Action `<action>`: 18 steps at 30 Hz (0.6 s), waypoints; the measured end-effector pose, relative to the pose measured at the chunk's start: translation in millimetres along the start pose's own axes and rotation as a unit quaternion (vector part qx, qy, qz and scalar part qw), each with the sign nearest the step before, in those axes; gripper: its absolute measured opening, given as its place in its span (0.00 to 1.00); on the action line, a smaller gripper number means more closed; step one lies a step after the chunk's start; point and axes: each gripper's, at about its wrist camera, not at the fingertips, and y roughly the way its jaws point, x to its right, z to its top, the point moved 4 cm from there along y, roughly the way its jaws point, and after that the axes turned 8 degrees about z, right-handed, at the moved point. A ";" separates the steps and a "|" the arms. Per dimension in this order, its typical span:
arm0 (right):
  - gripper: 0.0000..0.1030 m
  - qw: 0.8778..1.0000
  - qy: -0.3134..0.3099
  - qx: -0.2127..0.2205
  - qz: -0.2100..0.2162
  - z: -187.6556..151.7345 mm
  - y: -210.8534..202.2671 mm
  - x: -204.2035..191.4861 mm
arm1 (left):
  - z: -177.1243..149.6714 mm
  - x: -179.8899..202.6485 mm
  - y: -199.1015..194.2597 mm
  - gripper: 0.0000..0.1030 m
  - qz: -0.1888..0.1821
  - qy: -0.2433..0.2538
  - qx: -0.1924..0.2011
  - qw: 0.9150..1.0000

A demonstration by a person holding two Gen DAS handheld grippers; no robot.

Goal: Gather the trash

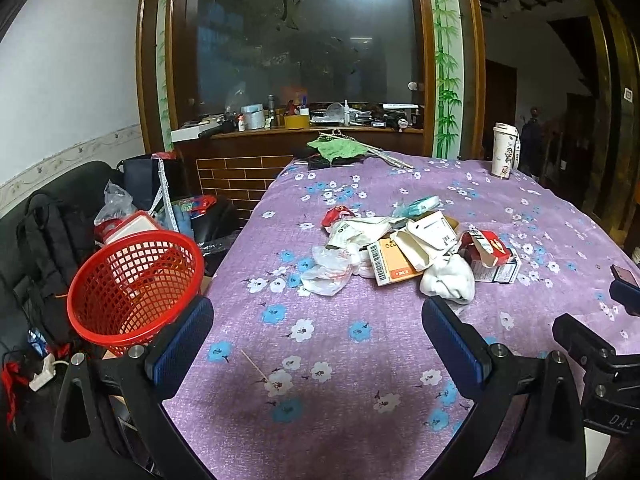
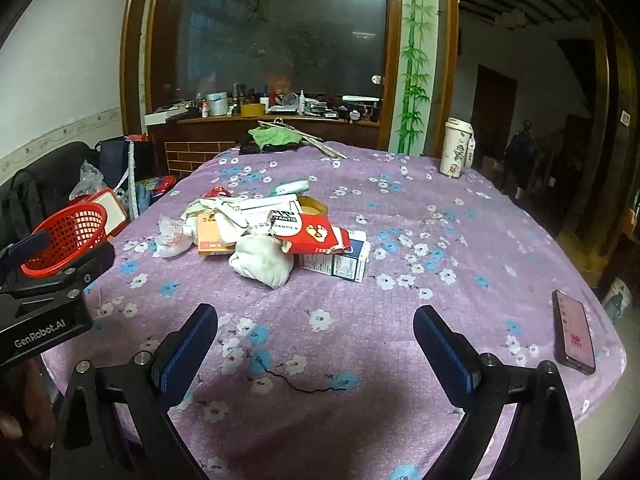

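Trash pile (image 1: 412, 254) sits mid-table on purple floral cloth (image 1: 340, 360); red basket (image 1: 134, 284) off left edge. Left gripper (image 1: 318, 338) and right gripper (image 2: 316, 344) both spread wide, empty.

Trash pile (image 2: 272, 236) on purple floral tablecloth (image 2: 420, 240), phone (image 2: 573, 332) nearby

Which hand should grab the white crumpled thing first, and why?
Probably the right. The right tongs hang open, aimed straight at the white crumpled wad at the pile's near edge. The left tongs, also open, sit nearer the red basket, with the wad off to their right.
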 end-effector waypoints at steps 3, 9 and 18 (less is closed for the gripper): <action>0.97 1.000 0.003 0.001 -0.008 -0.2 1.1 0.8 | -0.6 -1.2 1.3 1.00 0.000 0.001 -0.002 1.000; 0.97 1.000 0.014 -0.007 -0.006 -1.2 6.3 5.1 | -2.0 -0.1 9.4 1.00 -0.001 0.003 -0.015 1.000; 0.97 1.000 0.009 -0.021 -0.002 -3.4 14.4 3.6 | -3.6 4.4 13.3 1.00 -0.003 0.006 -0.020 1.000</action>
